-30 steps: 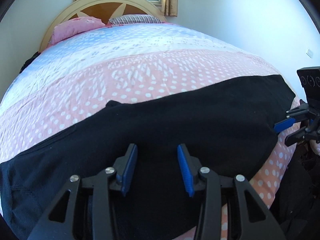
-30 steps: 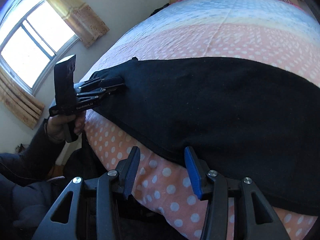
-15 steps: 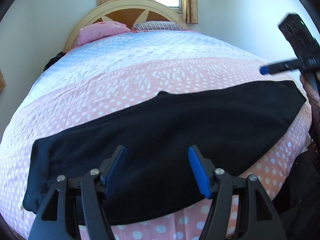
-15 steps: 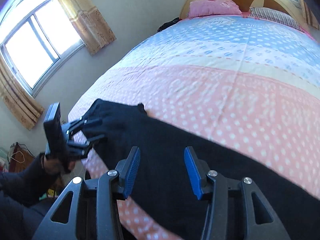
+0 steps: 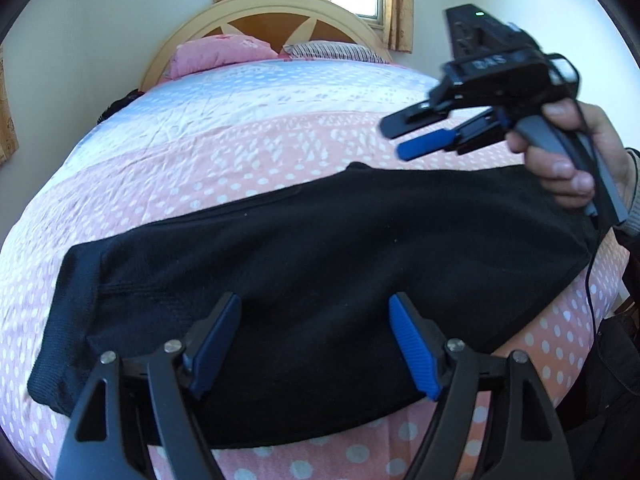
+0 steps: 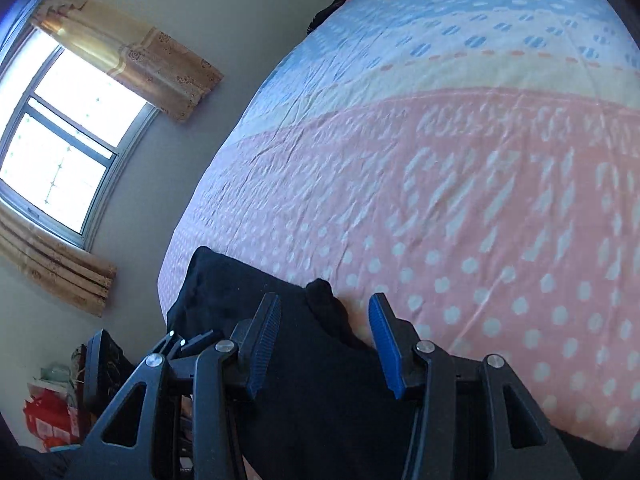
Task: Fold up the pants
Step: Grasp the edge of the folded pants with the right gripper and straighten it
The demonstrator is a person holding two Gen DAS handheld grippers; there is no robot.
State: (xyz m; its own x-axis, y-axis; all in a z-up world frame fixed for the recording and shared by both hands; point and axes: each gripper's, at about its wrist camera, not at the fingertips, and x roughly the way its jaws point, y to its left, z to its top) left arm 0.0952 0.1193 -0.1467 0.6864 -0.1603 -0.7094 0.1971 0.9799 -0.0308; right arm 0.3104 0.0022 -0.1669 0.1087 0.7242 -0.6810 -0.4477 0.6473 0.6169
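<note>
The left gripper (image 5: 314, 344), a black two-finger tool with ribbed blue pads, fills the bottom of its own view; its jaws are opening, with nothing pinched between them, poised over the black knit pants (image 5: 304, 280). Those pants lie flat in a long band across the lower middle of the frame, on the pink polka-dot bedspread (image 5: 200, 168) near the bed's front edge. In the upper right of that view a bare hand (image 5: 576, 156) grips the right gripper (image 5: 408, 138), raised clear of the cloth. In its own view the right gripper (image 6: 324, 344) has its jaws parted and empty above one end of the pants (image 6: 320, 392). Beyond, at the top, a pink pillow (image 5: 216, 54) leans on the arched wooden headboard (image 5: 272, 12).
</note>
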